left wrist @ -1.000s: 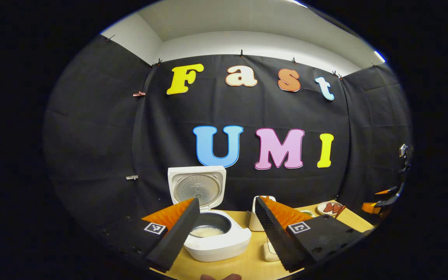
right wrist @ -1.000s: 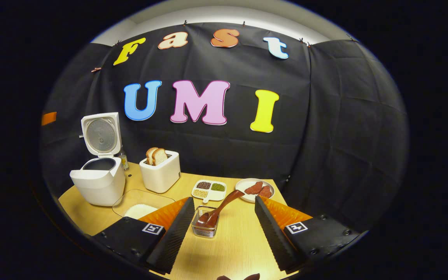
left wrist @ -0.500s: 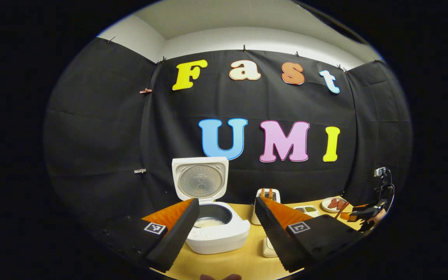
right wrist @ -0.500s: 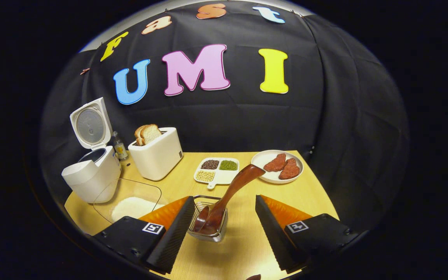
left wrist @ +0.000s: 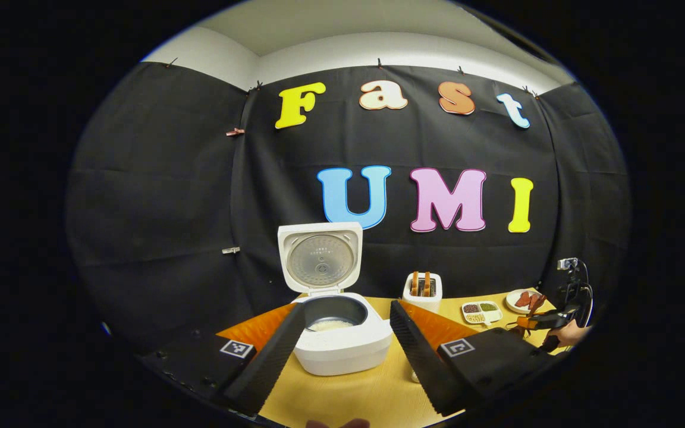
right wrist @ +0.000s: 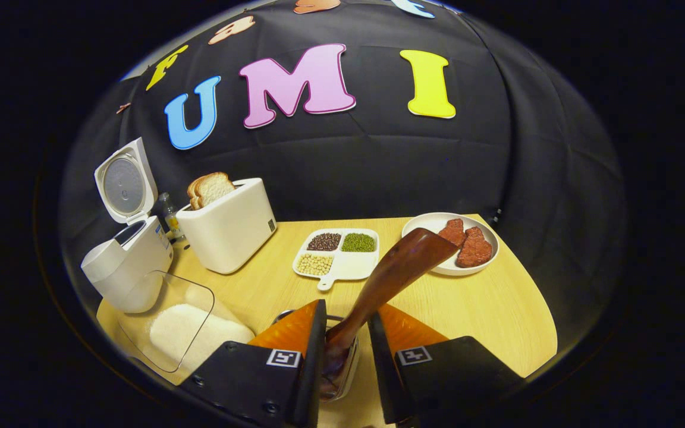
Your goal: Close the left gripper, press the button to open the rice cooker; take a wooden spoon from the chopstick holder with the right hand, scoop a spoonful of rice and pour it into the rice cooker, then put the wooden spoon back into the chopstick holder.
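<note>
Over the holder [right wrist: 342,362], right claw [right wrist: 345,333] narrowed around wooden spoon [right wrist: 393,276], left claw [left wrist: 345,333] wide.

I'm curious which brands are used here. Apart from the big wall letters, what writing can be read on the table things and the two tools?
No text reads clearly enough to quote.
Rice cooker: fine print inside the raised lid, too small to read.
Bottle label: blurred.
Toaster side mark: too small.
Left gripper and right gripper, which is at the wooden spoon: square coded tags, no words.
</note>
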Demonstrator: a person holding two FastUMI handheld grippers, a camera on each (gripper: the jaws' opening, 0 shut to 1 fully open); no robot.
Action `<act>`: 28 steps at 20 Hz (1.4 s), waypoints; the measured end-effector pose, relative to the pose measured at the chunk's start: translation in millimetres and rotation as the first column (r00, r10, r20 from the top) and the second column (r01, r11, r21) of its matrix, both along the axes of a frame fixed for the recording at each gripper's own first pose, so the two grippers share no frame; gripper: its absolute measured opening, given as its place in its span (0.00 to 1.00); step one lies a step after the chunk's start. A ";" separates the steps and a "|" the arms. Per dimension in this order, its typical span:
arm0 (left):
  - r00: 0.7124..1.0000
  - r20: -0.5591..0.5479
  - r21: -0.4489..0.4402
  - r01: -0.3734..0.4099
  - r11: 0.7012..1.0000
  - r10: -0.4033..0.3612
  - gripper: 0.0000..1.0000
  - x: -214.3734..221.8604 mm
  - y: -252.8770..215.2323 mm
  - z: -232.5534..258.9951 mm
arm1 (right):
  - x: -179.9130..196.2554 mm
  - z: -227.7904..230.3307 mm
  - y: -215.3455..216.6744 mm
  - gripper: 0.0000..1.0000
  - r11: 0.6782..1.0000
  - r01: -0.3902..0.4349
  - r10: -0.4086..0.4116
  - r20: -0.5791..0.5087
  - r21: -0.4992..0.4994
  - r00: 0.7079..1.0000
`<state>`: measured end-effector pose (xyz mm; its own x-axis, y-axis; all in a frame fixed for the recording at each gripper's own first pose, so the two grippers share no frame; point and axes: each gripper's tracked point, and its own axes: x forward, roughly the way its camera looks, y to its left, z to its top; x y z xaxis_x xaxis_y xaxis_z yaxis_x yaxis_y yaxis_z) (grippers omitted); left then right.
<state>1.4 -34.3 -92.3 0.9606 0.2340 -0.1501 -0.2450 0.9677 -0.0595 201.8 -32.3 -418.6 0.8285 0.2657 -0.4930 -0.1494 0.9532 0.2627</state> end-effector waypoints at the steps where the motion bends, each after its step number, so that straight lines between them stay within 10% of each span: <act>1: 1.000 -0.005 -0.003 0.000 1.000 0.000 0.98 -1.5 -0.8 -2.0 | 1.3 0.1 3.1 0.37 1.000 -0.004 0.004 0.002 0.025 1.000; 7: 1.000 -0.008 0.015 -0.026 1.000 0.026 0.98 -10.3 12.0 -0.1 | -21.9 16.5 18.9 0.13 0.996 -0.060 0.059 0.023 0.064 0.998; 21: 1.000 0.022 0.007 0.020 1.000 -0.020 0.98 -22.8 40.8 4.9 | -21.4 96.1 0.2 0.10 0.988 0.039 -0.053 0.090 0.148 0.995; 28: 0.998 0.032 0.029 0.054 0.998 -0.054 0.98 -25.6 63.8 12.0 | -43.7 162.0 80.6 0.10 0.990 -0.060 0.037 0.181 0.127 0.983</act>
